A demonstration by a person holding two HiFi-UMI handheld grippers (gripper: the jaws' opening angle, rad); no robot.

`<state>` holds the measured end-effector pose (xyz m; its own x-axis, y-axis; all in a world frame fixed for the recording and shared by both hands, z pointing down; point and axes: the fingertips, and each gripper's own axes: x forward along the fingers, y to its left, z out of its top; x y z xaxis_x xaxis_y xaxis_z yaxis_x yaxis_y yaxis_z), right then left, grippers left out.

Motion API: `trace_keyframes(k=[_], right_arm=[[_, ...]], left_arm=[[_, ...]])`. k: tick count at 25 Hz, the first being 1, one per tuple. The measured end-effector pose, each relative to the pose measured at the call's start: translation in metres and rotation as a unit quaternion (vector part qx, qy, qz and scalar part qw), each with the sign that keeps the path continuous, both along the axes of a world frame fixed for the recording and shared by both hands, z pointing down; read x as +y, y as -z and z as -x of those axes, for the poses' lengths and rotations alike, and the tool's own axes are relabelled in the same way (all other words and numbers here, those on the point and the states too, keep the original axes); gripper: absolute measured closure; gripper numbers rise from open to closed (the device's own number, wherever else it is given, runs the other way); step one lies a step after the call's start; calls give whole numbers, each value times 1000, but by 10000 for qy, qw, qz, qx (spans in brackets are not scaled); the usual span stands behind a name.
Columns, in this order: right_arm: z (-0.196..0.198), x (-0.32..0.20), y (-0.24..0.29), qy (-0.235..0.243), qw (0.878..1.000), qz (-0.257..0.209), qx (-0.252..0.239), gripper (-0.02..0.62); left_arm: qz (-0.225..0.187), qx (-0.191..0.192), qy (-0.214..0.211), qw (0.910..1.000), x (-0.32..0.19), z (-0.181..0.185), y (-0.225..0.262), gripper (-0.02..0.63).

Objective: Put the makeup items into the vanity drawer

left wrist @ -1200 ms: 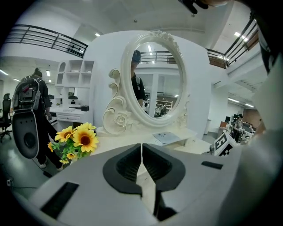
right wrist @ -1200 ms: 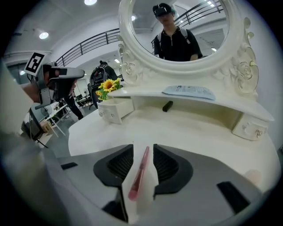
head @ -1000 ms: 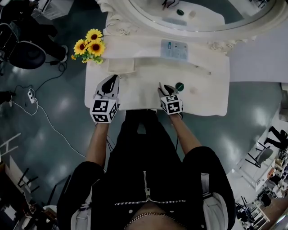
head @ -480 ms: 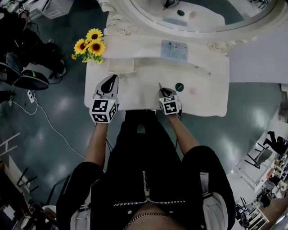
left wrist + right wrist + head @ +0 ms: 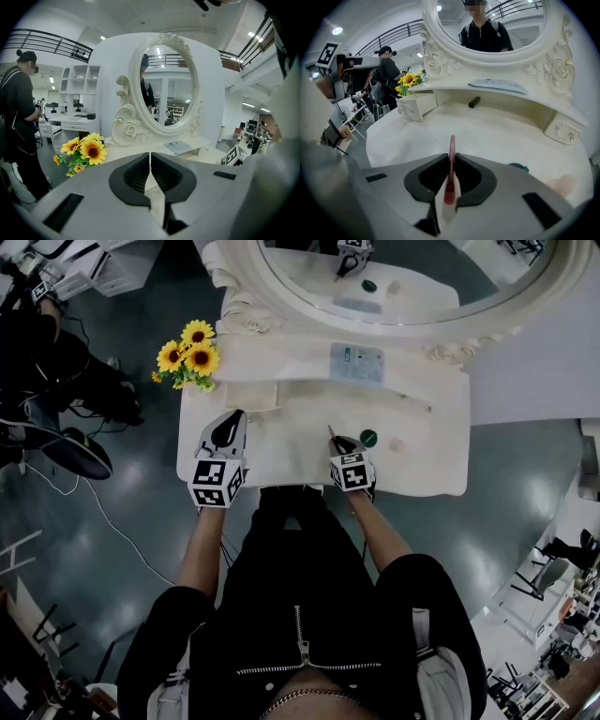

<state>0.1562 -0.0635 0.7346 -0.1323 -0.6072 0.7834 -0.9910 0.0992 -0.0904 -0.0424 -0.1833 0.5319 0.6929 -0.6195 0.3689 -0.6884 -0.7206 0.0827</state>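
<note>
Right hand-held gripper (image 5: 451, 158) has just been closing and now pinches a thin pink makeup stick (image 5: 451, 143) between its pads, low over the white vanity surface (image 5: 497, 129). Left hand-held gripper (image 5: 150, 161) hangs with its jaws together and nothing in them, near the sunflowers (image 5: 86, 150). The step in hand looks like the pick-up of one item. A green round pot (image 5: 368, 438) and a pale pink one (image 5: 396, 444) lie just beside. Next, the stick needs lifting clear and carrying left to the small drawer (image 5: 251, 396), which seems pulled out.

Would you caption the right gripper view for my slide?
Right hand-held gripper, jaws just closed on a pink stick, over the vanity.
</note>
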Motion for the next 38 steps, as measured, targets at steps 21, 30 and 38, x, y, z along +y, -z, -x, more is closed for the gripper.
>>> trace_keyframes(k=[21, 30, 38], right_arm=[[-39, -114, 235, -244, 9580, -2850, 187, 543], [-7, -136, 220, 266, 9641, -2640, 41, 543], [61, -169, 216, 1026, 9603, -2593, -115, 541]], left_arm=[[-631, 255, 188, 9975, -52, 6, 56, 577], [-606, 253, 654, 9957, -59, 38, 54, 577], [-490, 208, 1265, 9905, -55, 98, 42, 577]])
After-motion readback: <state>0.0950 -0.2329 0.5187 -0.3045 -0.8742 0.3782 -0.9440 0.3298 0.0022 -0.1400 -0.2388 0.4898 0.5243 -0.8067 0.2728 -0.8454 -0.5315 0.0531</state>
